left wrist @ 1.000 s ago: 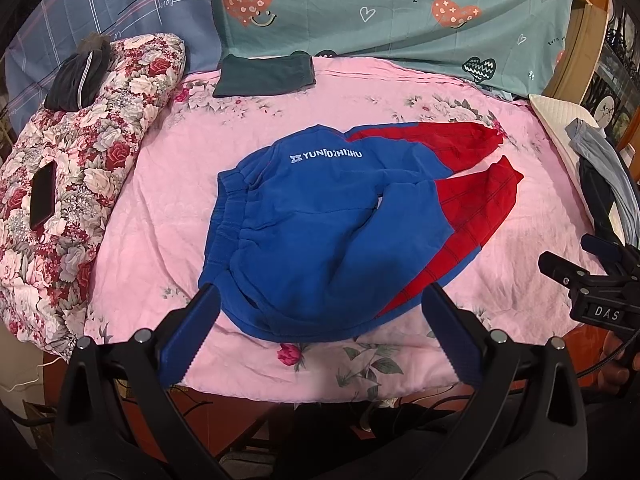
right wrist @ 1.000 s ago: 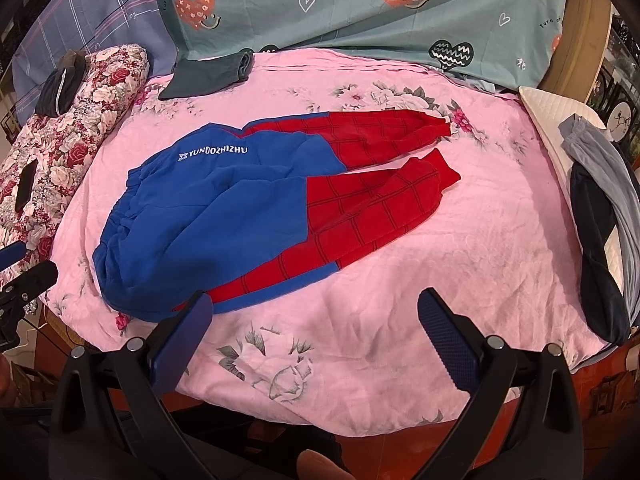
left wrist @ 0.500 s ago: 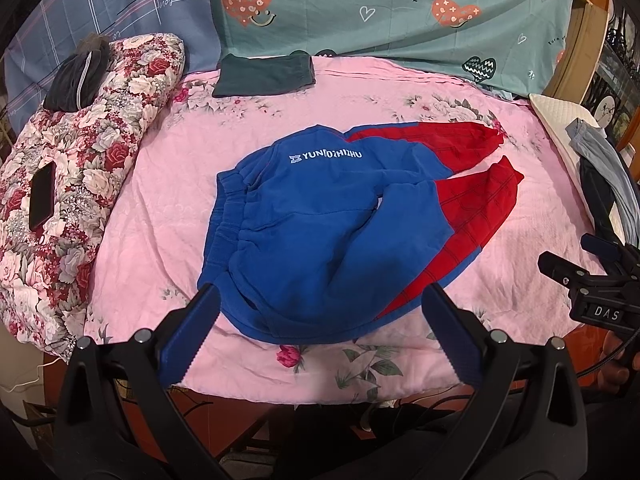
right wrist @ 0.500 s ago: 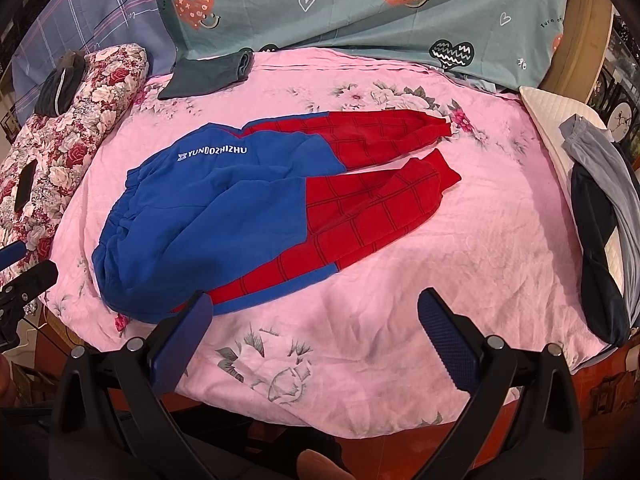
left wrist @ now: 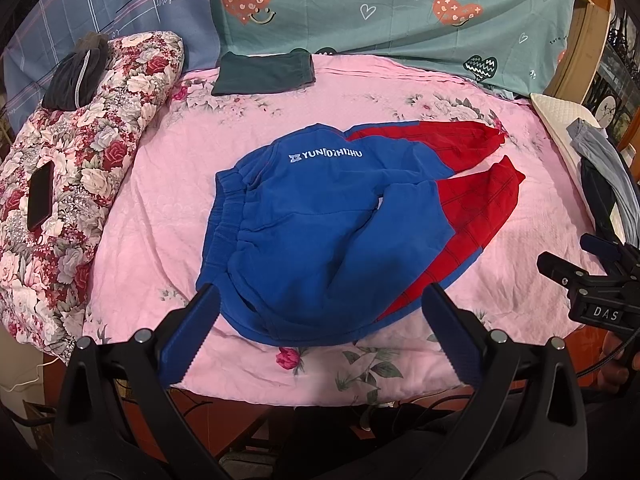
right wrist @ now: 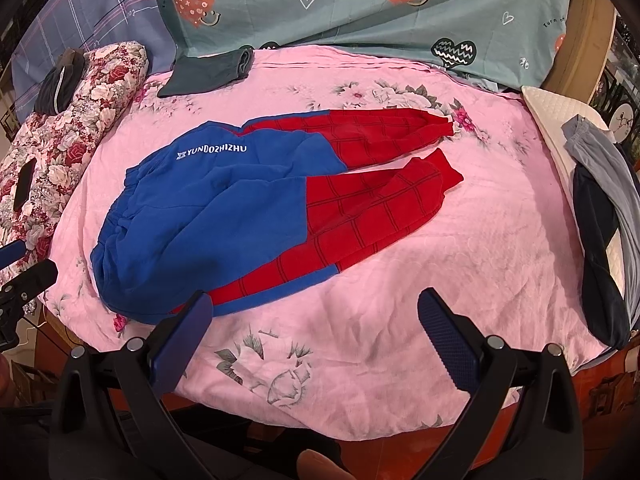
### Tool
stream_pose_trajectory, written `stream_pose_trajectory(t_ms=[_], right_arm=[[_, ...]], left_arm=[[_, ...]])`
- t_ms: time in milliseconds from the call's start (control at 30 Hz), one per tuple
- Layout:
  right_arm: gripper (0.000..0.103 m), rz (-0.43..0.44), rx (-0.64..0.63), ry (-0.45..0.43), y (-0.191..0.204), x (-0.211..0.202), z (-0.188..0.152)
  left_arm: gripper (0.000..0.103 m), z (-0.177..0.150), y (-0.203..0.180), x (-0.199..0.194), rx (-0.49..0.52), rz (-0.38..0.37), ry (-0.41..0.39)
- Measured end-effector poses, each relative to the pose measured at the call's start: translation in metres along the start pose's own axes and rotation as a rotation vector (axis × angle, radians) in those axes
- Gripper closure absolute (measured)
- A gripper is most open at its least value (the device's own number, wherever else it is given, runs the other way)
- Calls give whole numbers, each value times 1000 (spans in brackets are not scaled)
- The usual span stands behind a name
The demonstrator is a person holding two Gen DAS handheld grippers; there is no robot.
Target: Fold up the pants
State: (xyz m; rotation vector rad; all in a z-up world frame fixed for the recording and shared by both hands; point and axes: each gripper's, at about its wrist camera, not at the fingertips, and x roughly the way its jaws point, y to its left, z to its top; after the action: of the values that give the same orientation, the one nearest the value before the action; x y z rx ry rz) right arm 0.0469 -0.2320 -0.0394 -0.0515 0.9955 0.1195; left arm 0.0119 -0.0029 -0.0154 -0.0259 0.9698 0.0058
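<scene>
Blue and red pants lie spread on a pink floral sheet, waistband to the left, both red legs reaching right. White lettering runs across the blue upper part. My left gripper hangs open over the near edge of the bed, just in front of the waist end, holding nothing. My right gripper is open too, over bare sheet short of the lower leg. In the left wrist view the right gripper shows at the right edge. The left gripper appears at the left edge of the right wrist view.
A floral quilt with a black phone and a dark pouch lies at the left. A folded dark green garment sits at the back. Grey and navy clothes lie on a white pillow at the right. The bed edge runs just under both grippers.
</scene>
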Motion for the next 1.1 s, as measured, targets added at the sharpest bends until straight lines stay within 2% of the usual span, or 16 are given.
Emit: stream_pose_trajectory(t_ms=[367,467,533,633,700,733,800,900,1033,1067,1100], right_arm=[[1,7,-1,21,-2,9,6],[1,5,23,4,-14,15,10],[1,2,89,-23,-40,28,15],[1,-27,267,-14,-96,61,21],[1,-2,372,-42,-132,82,25],[2,-9,396,-58,-144,92,27],[11,-31,420,-63,-165,116,36],[14,36,494,-45,-189,153,52],[15,65,526,2,-201,196,71],[24,63,527,11,-201,203,73],[50,45,509,-1,-198,204,76]], left_arm=[[2,7,1,13,-7,-4,28],[2,9,4,16,-24,3,41],[2,10,8,18,-36,9,50],[2,9,13,23,-54,33,67],[2,7,19,26,-80,62,83],[2,7,24,28,-97,72,92],[2,6,33,29,-133,96,102],[2,7,48,29,-183,152,99],[2,10,71,33,-263,241,102],[2,11,79,34,-289,265,105],[2,14,84,35,-303,274,105]])
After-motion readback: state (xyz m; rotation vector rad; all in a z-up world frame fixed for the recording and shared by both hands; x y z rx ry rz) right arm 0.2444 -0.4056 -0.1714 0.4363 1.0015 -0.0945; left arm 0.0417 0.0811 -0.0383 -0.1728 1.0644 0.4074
